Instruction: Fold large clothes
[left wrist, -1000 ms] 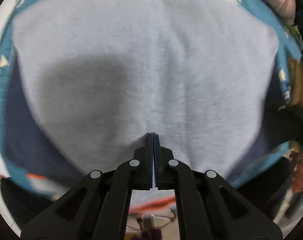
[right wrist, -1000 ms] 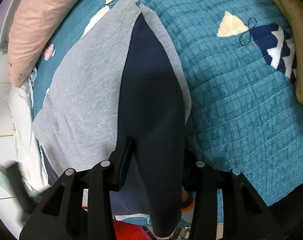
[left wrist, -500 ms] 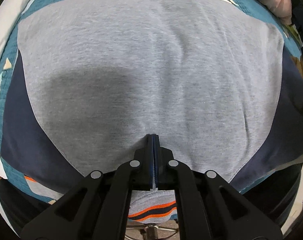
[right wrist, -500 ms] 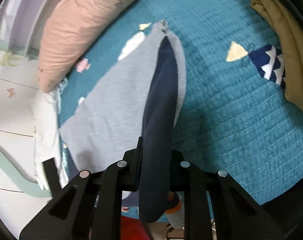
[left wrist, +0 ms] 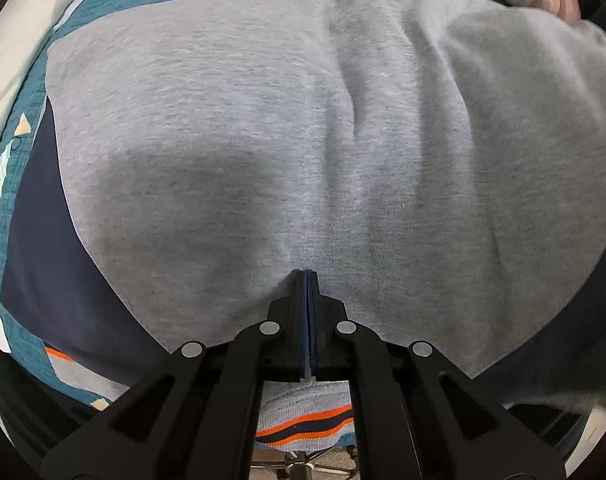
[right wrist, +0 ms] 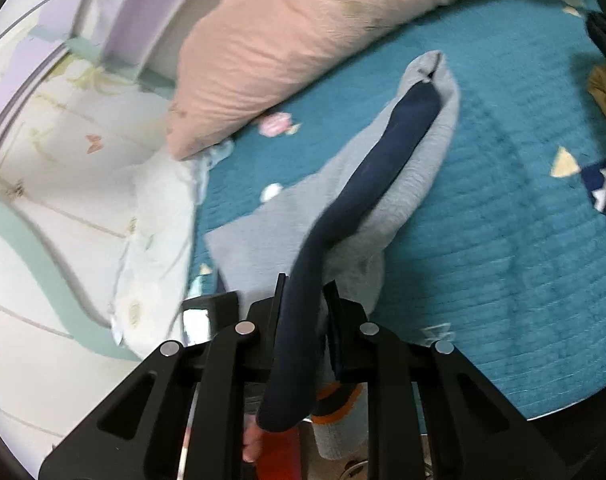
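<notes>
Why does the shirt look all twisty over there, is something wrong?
The navy sleeve, pinched in the right gripper, is bunched into a rope and lifted off the teal quilt, dragging the grey sweatshirt askew. Nothing looks torn or spilled.

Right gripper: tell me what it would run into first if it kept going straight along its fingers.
The right gripper, shut on the navy sleeve, points down at the bed. Straight ahead lies the grey sweatshirt body, bunched in front of its fingers, then the teal quilt. Depth is hard to judge in this blurred fisheye view.

L tongs point(left wrist: 307, 280) pinched tight, pointing down; R tongs point(right wrist: 303, 292) angled down, apparently clamped w/ narrow gap.
</notes>
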Demonstrator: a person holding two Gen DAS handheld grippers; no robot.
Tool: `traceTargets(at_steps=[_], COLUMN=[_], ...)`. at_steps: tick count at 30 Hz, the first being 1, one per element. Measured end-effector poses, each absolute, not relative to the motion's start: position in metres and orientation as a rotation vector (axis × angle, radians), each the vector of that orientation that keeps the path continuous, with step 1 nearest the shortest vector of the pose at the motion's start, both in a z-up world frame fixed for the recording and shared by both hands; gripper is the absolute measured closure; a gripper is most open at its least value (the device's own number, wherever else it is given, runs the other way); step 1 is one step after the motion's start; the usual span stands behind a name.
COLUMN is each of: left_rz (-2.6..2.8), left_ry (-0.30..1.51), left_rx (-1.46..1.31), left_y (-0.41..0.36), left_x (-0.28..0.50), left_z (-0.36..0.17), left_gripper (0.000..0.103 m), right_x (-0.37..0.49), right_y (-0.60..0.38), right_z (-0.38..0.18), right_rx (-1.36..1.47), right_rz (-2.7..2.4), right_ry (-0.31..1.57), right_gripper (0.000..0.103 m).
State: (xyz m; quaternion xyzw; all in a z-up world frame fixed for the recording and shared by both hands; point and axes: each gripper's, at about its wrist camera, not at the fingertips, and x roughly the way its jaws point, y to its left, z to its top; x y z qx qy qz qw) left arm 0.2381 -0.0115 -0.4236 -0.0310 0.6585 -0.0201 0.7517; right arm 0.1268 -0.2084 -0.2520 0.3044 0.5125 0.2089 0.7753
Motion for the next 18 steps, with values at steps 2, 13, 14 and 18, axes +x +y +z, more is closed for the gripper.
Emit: traceTargets(at_steps=[2, 13, 14, 18], left_rz=[-0.048, -0.041, -0.032, 0.030], left_ry=[1.433, 1.342, 1.327, 1.272], left_rx=[-0.081, -0.110, -0.096, -0.077], left_y=[-0.010, 0.021, 0.026, 0.065], left_x=[0.234, 0.198, 0.195, 0.170], left_z=[-0.421, -0.378, -0.373, -0.349], left_gripper=[0.100, 0.099, 0.097, 0.068], right_x=[0.125, 0.129, 0.128, 0.130], right_y=[-0.193, -0.114, -0.105, -0.054], right_z=[-0.245, -0.215, -0.212, -0.207], right_rx=[0.619, 0.442, 0.414, 0.291], right_rz=[0.471, 0.559, 0.571, 0.628], right_ry=[1.110, 1.115, 1.116, 1.148], right_gripper=[0.086, 0.086, 0.086, 0.086])
